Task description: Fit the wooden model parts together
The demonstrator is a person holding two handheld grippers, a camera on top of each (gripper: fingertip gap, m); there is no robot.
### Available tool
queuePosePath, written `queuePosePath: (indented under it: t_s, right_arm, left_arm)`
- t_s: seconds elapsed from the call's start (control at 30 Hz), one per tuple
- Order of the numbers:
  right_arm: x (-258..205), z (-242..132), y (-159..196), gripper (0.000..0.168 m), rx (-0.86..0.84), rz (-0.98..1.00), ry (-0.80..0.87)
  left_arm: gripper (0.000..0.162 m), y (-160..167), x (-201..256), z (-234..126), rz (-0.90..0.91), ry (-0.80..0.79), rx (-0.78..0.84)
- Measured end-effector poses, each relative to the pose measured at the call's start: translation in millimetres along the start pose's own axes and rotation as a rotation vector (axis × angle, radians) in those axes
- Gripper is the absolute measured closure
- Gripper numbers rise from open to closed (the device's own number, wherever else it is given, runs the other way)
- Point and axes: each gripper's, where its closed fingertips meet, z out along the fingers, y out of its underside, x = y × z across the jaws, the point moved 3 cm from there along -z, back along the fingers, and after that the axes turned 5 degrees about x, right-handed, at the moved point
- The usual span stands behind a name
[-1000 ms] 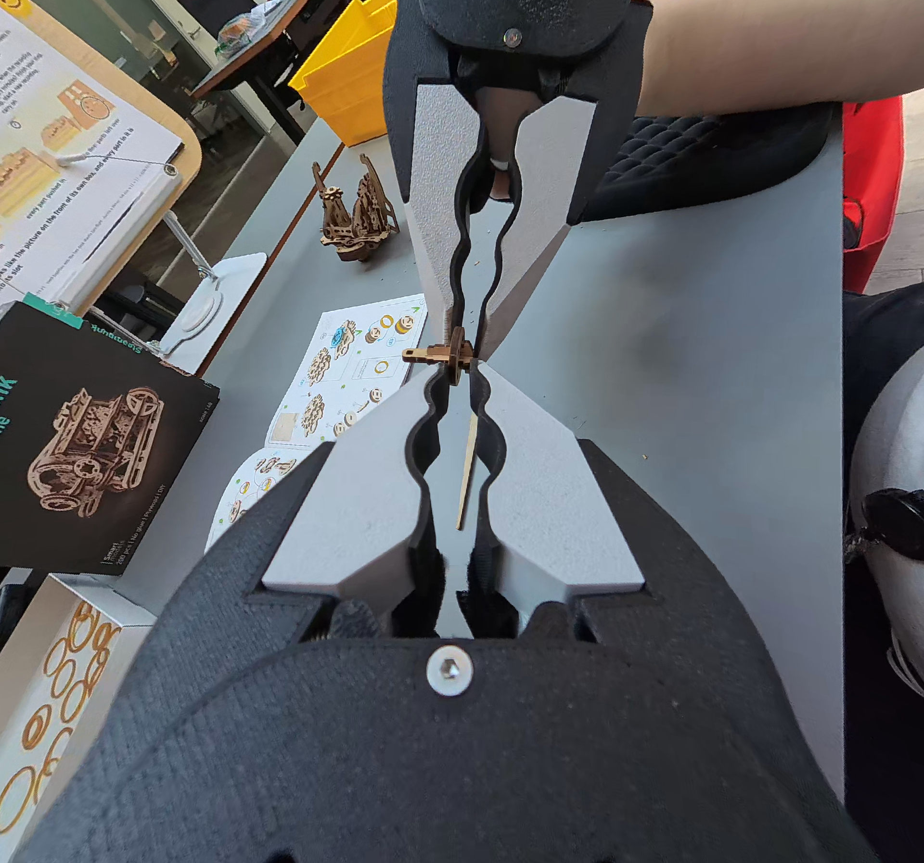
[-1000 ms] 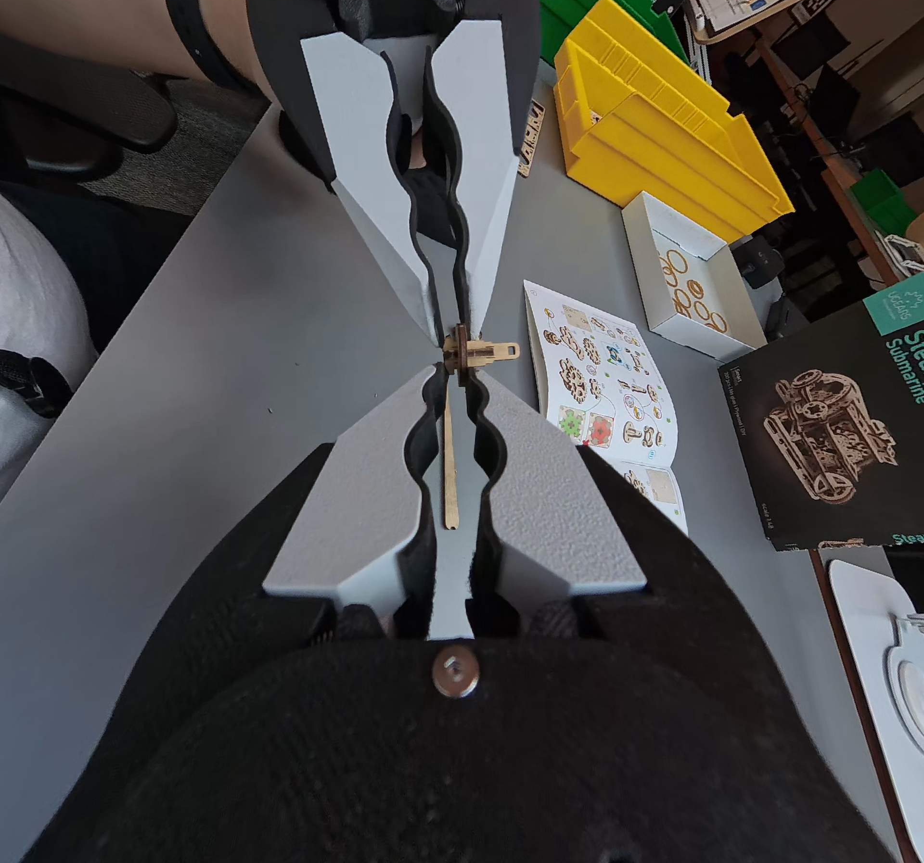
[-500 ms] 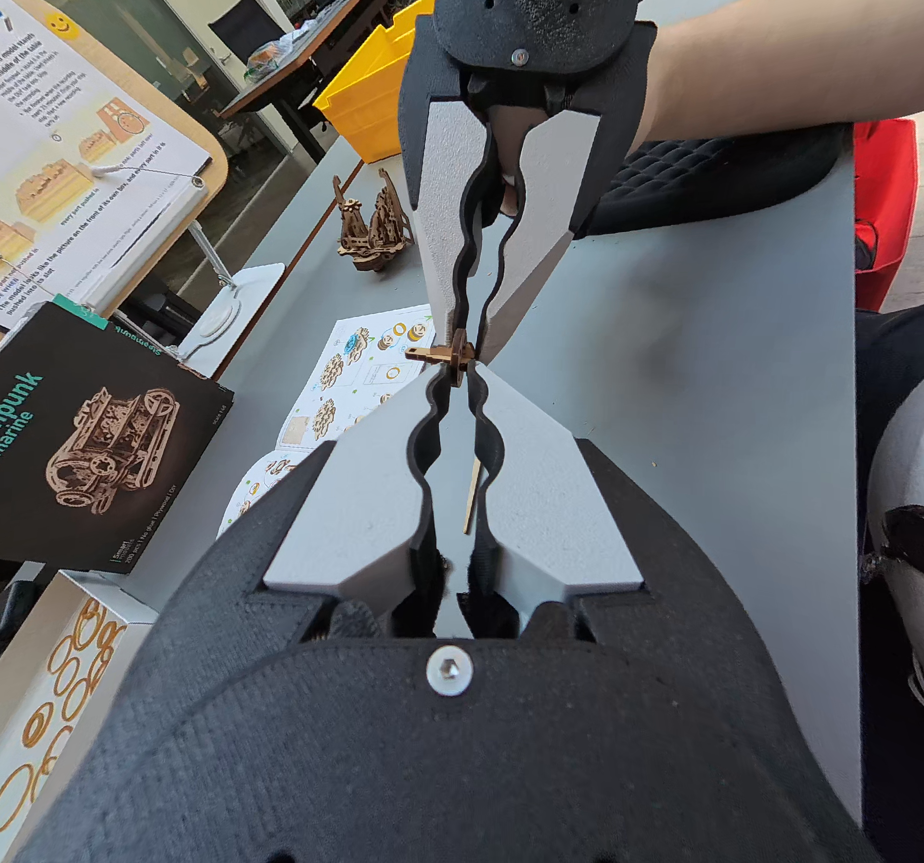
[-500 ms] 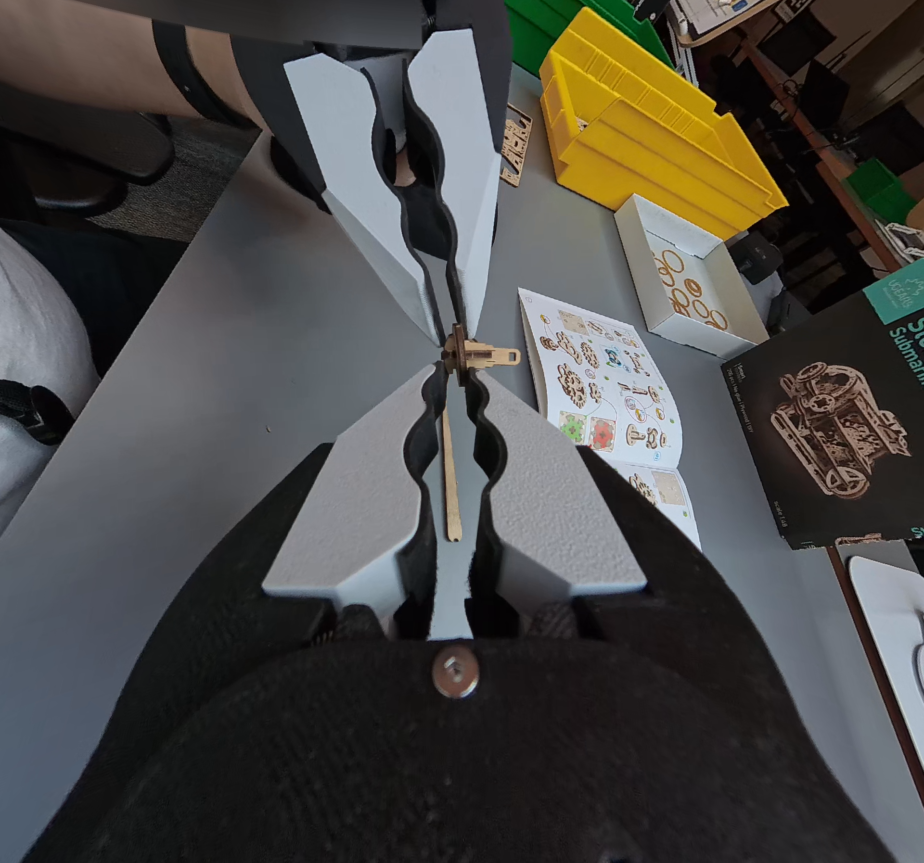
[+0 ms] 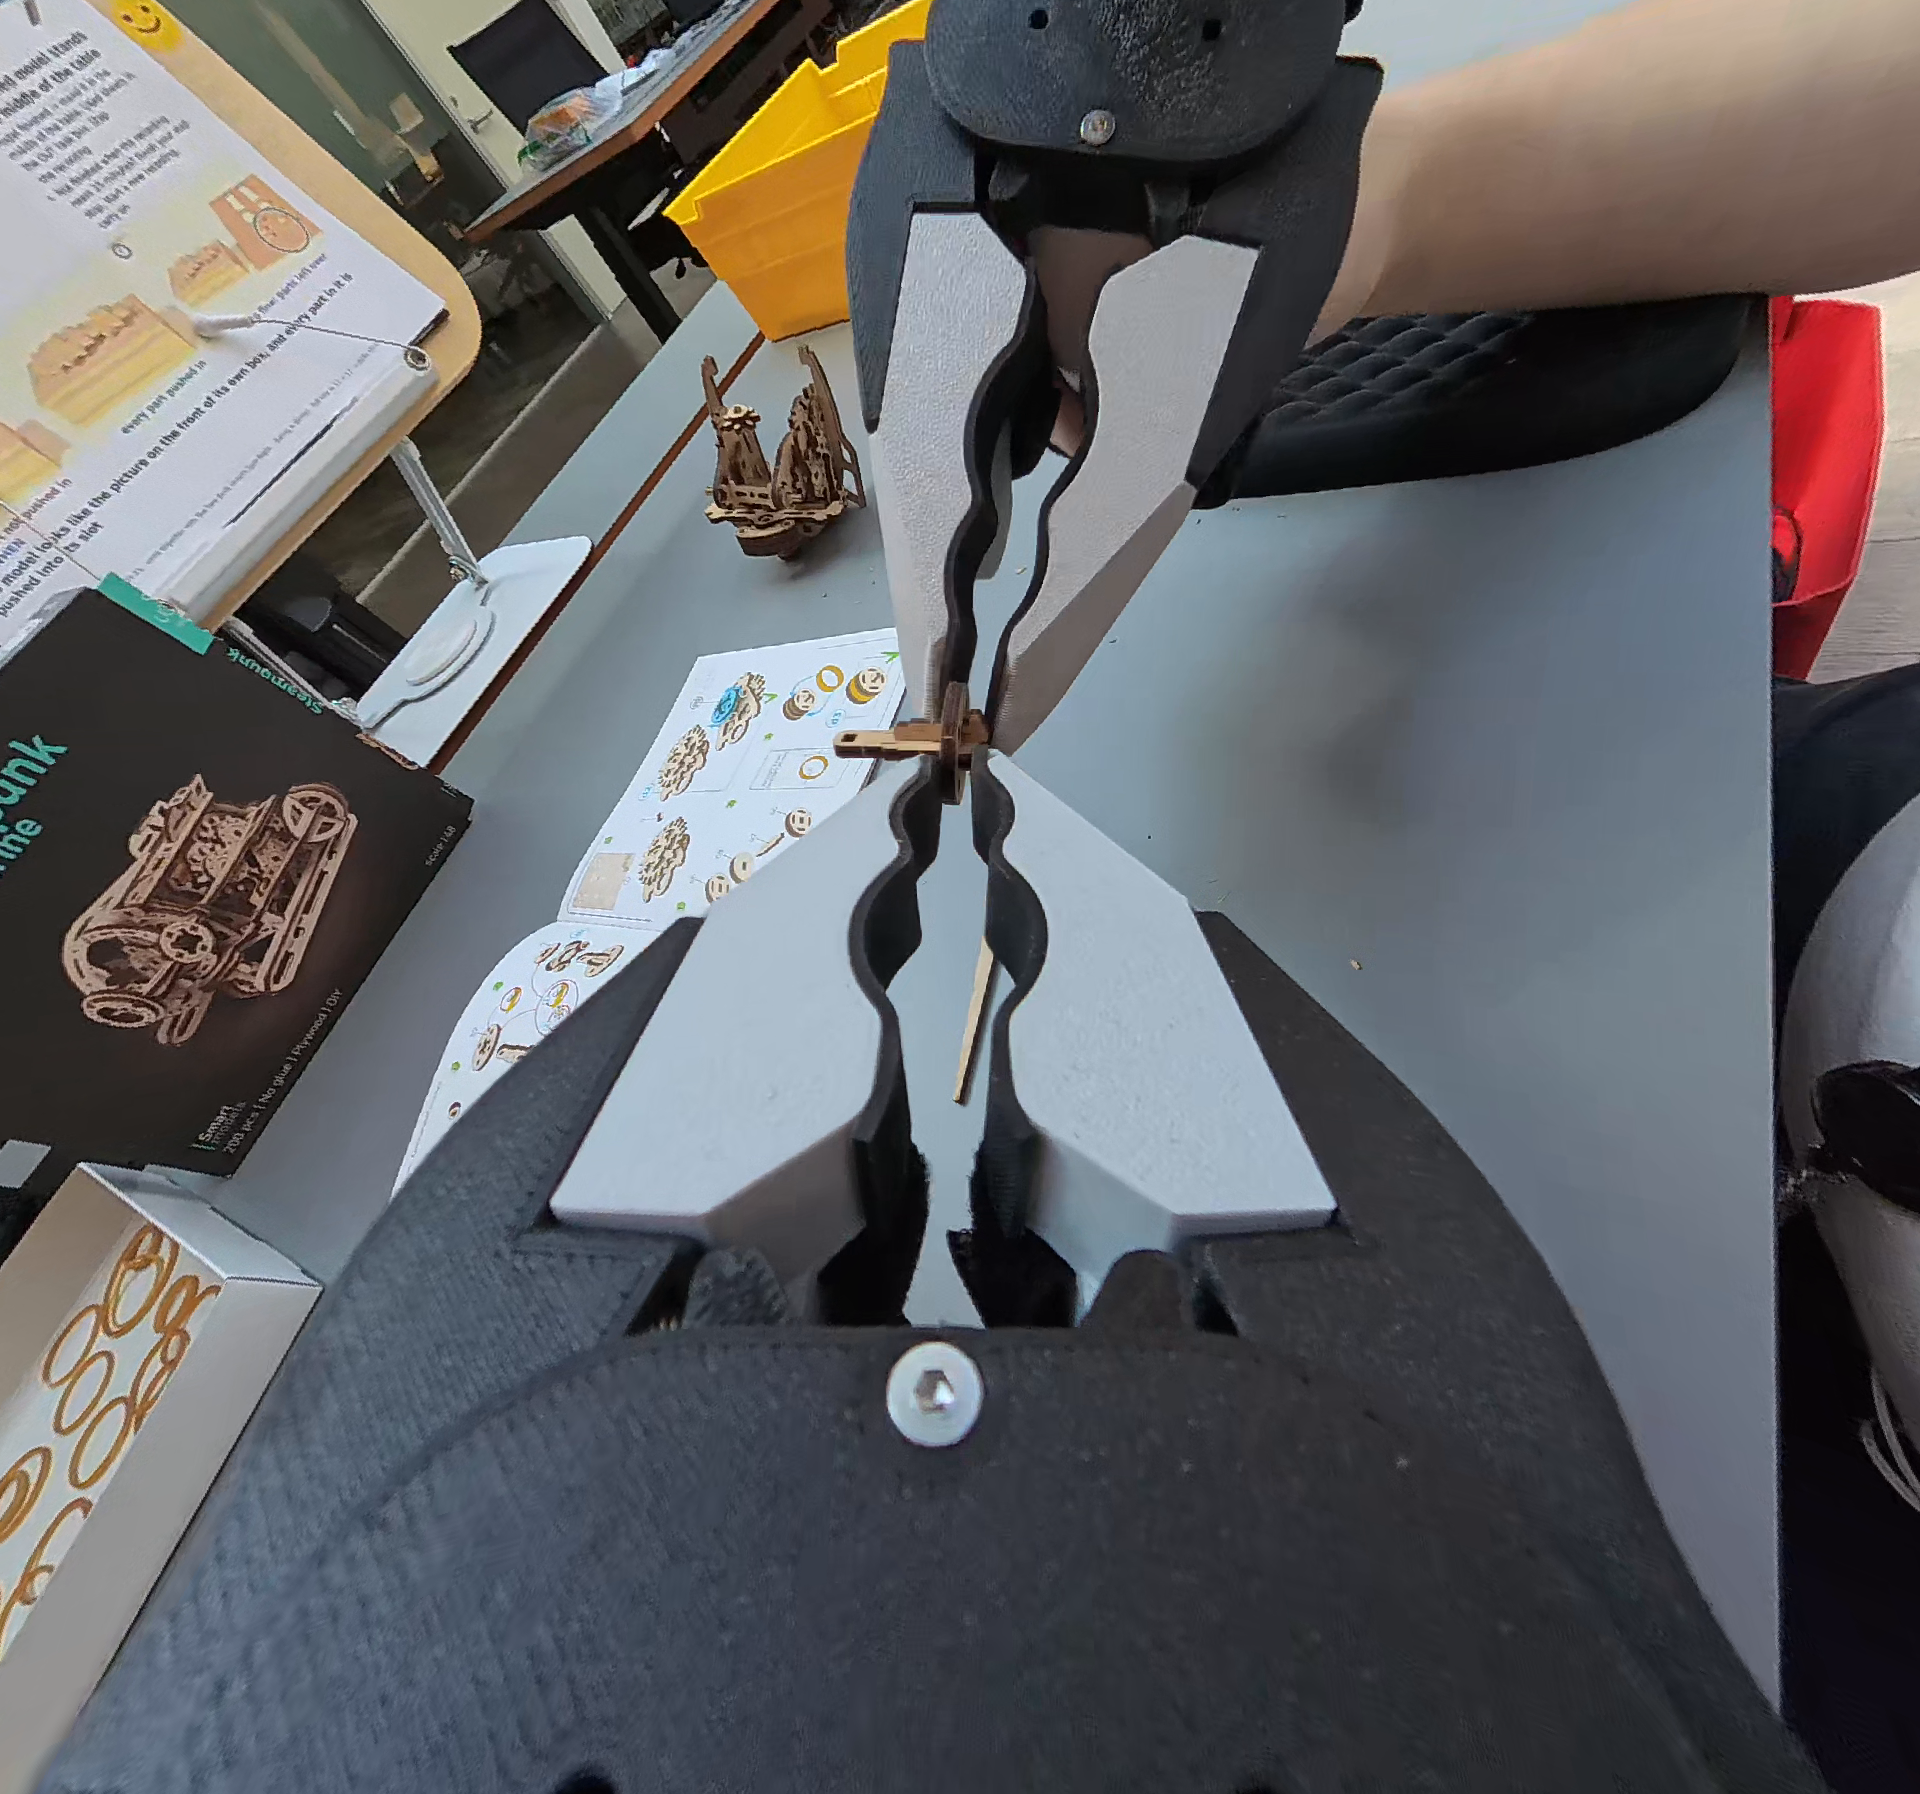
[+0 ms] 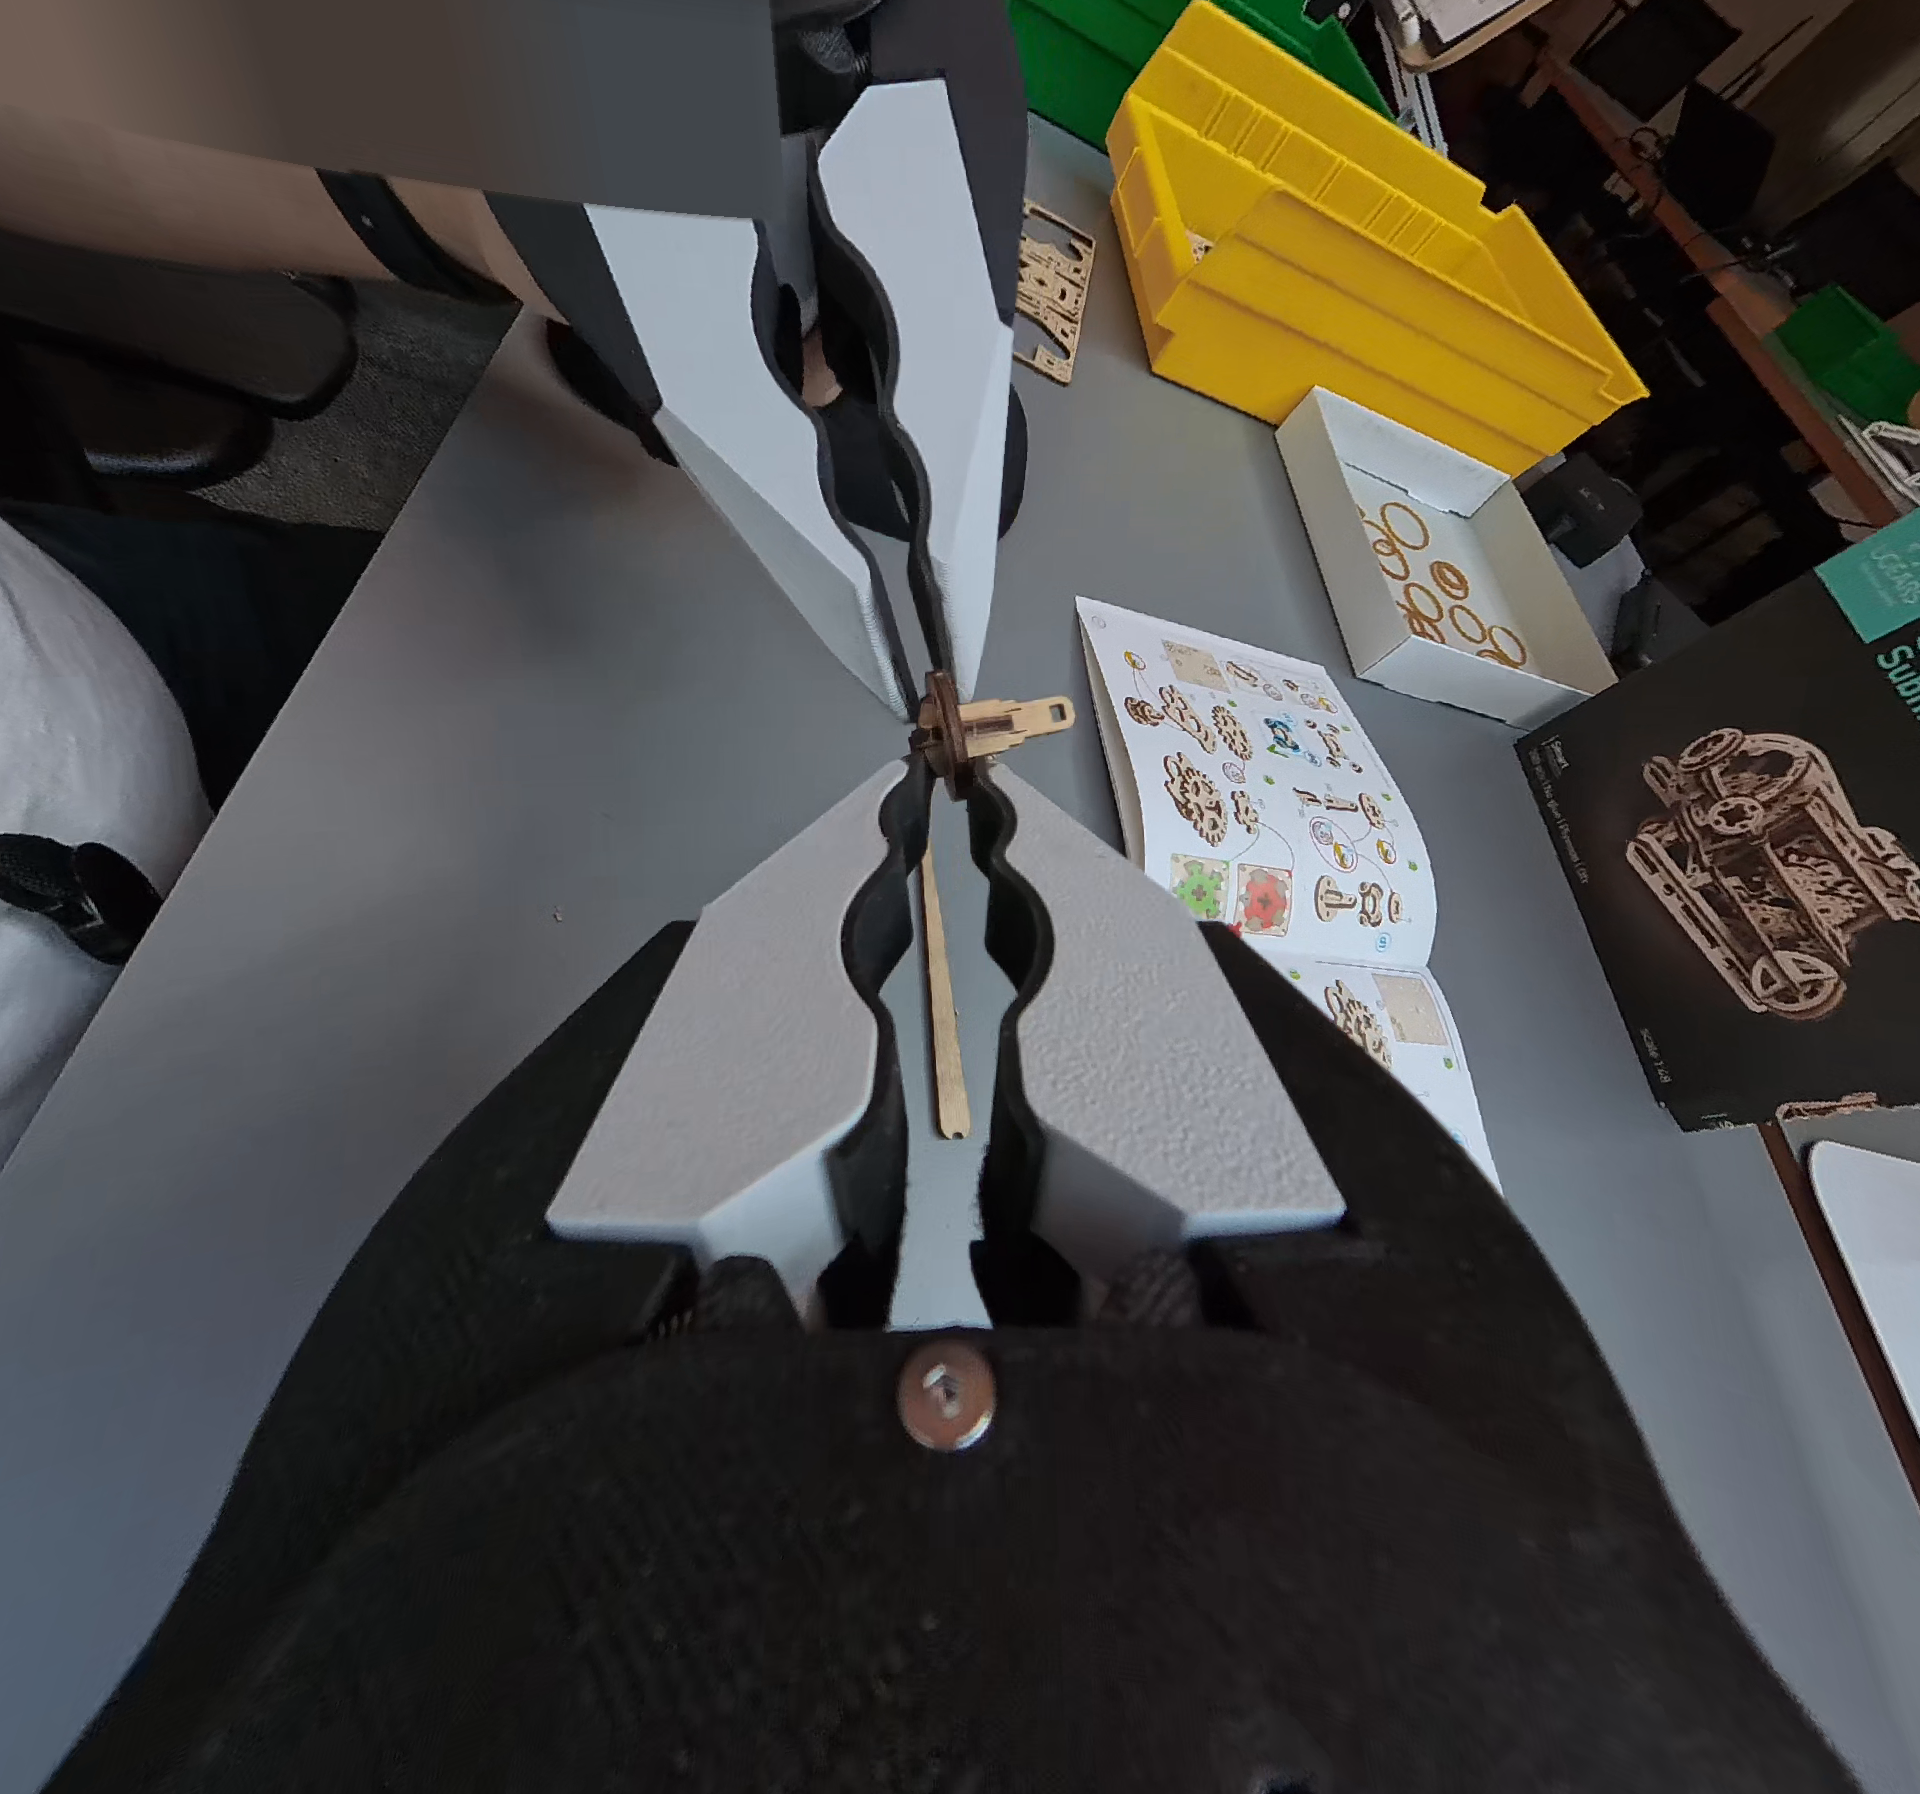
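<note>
Holding tip to tip above the grey table (image 5: 1455, 809), we kept both tools clamped: the left gripper (image 5: 951, 788) on the small wooden disc piece (image 5: 951, 742) with its key-shaped shaft (image 5: 883, 742) pointing left, the right gripper (image 6: 951, 778) meeting it from the far side. Compared with a second before, only the angle shifted; the parts stayed joined, so we judged the fit nearly seated. A thin stick (image 6: 945, 1006) lay on the table below.

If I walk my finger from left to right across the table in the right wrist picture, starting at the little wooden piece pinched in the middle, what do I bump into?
wooden model part → open instruction booklet → white box of wooden rings → black model kit box
</note>
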Motion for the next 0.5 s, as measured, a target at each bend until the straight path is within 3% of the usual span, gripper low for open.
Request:
queuePosePath:
  t_s: [0.03, 0.17, 0.5]
  right_arm:
    - [0.3, -0.8, -0.3, 0.162, 0.016, -0.002, -0.005]
    - [0.8, -0.6, 2.1, 0.162, -0.012, -0.066, 0.031]
    - [3.6, -3.0, -2.5, 0.161, 0.035, 0.017, -0.002]
  left_arm:
    - [0.159, -0.5, 0.6, 0.1, -0.003, 0.002, 0.004]
    - [0.159, 0.7, 0.7, 2.7, -0.025, 0.004, 0.004]
    - [0.159, -5.6, -1.8, -0.4, 0.018, -0.013, 0.023]
